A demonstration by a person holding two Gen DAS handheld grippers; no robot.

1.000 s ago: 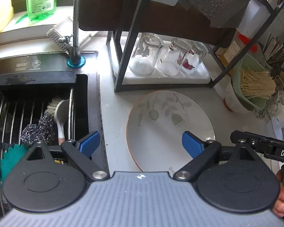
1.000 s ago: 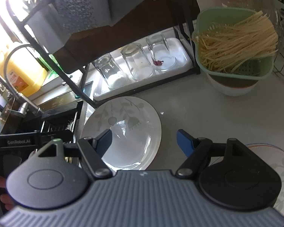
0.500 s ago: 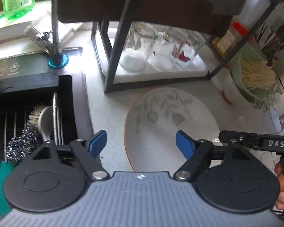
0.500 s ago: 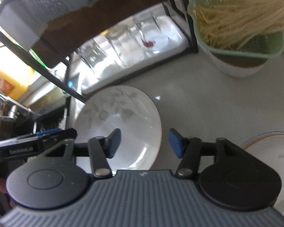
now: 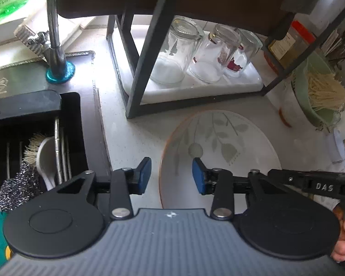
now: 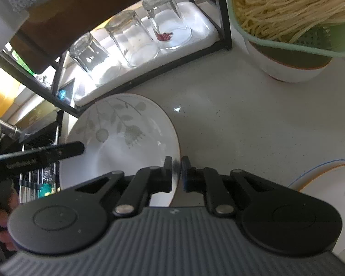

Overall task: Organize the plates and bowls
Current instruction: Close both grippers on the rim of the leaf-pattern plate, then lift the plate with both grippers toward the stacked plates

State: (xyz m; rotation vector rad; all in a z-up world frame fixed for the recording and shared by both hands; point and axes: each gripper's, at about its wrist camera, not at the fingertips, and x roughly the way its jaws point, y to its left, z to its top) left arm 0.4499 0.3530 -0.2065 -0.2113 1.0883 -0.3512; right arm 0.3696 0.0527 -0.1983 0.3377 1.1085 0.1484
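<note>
On the pale speckled counter [image 6: 253,119], just right of the black sink [image 5: 76,124], lies a white plate [image 5: 220,151] with a grey leaf pattern and a thin orange rim.

Right gripper [image 6: 177,172]: positioned at the right edge of this plate. Its jaws have just been closing and now stand clenched on the rim, which passes between the two pads; one pad sits over the plate's inner face, the other outside the edge.

Left gripper [image 5: 171,174]: positioned at the near left edge of the same plate. Its jaws have just been closing and are partly closed. The left blue pad hangs over bare counter, the right pad over the plate's surface, and the rim runs between them. The pads do not press on the rim, so nothing is grasped.

A hand [image 5: 343,239] shows at the right edge of the left wrist view, behind the other tool's black bar.

Beyond the plate, a black-framed rack [image 5: 145,64] holds a white tray with three upturned glasses [image 5: 179,55]. To the far right, a green strainer of dry noodles [image 6: 292,11] sits in a white bowl [image 6: 287,69]. At the near right, a second plate [image 6: 333,184] with blue and orange rim lines lies well apart from the first. A brush [image 5: 42,156] and a steel scourer [image 5: 18,188] lie in the sink rack.
</note>
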